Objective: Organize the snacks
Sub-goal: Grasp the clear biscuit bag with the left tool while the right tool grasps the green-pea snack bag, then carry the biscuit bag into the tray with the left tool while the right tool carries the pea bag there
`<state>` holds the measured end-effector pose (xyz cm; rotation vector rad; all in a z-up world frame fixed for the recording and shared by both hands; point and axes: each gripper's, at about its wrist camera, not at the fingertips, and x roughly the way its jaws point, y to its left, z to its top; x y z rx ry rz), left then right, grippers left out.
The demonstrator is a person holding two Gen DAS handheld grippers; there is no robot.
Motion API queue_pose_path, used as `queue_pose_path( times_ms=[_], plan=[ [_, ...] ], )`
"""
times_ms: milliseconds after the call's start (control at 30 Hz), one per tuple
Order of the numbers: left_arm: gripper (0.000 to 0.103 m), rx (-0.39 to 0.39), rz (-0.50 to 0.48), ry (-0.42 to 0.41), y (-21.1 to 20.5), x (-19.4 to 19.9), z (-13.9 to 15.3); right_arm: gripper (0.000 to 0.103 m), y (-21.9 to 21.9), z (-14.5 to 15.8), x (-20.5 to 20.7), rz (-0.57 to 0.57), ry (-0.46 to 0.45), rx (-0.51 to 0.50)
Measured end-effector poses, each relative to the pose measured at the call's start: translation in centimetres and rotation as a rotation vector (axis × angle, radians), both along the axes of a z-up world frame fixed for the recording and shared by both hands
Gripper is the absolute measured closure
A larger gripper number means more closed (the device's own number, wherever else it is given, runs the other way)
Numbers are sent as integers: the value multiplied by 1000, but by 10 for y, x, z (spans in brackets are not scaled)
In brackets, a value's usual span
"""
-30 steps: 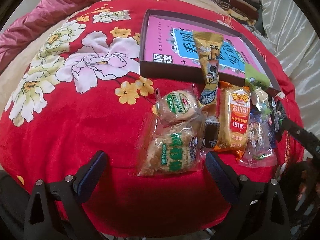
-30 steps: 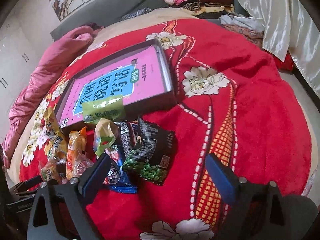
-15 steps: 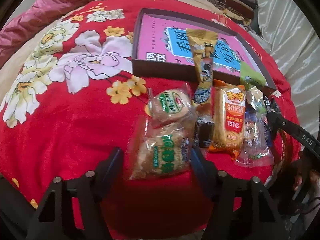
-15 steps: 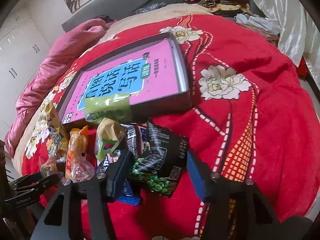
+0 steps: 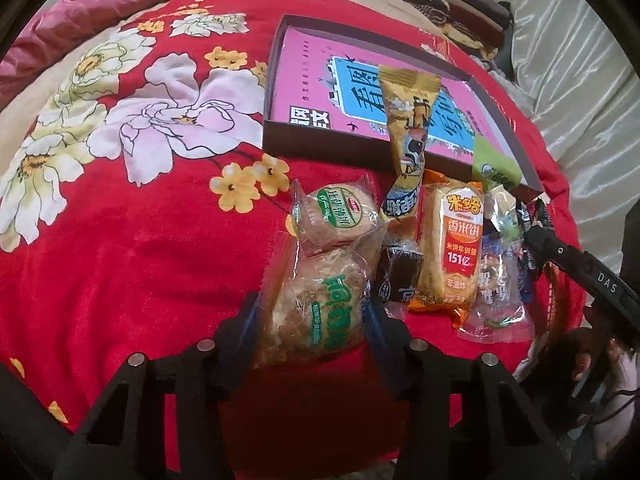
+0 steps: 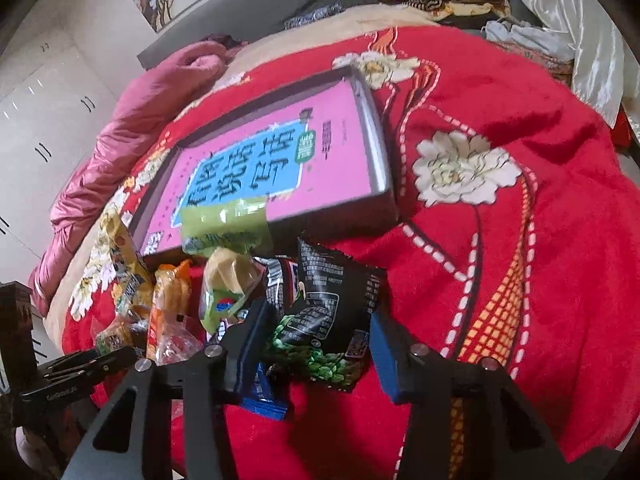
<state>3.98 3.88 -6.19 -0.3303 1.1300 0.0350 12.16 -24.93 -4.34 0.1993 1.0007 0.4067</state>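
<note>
On the orange rice cracker packet (image 5: 454, 252), "米多奇" is printed at the top, "香米饼" below it, and "151亿" on a red band. Large black characters are carried on the blue panel of the pink book (image 6: 276, 168) lying in the shallow box; "说话写" can be made out in the right wrist view. "DAS" is marked in white on the black bar (image 5: 592, 276) at the right edge. Green lettering on the clear cake packet (image 5: 320, 316) is too distorted to be read.
</note>
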Motion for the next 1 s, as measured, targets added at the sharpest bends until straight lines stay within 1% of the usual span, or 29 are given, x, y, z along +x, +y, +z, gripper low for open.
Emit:
queue_pose_path(
  times_ms=[167, 267, 400, 667, 1000],
  plan=[
    [53, -29, 10, -4, 4, -4, 3, 55, -10, 8, -3, -30, -32, 25],
    [53, -40, 11, -11, 5, -8, 8, 55, -9, 13, -4, -25, -56, 26],
    [54, -32, 9, -35, 5, -11, 19, 55, -4, 22, -8, -3, -106, 7],
    [54, -3, 25, -84, 7, -12, 39, 55, 2, 36, -15, 19, -182, 7],
    [54, 25, 31, -117, 12, -1, 50, 55, 7, 45, -14, 29, -236, 6]
  ],
)
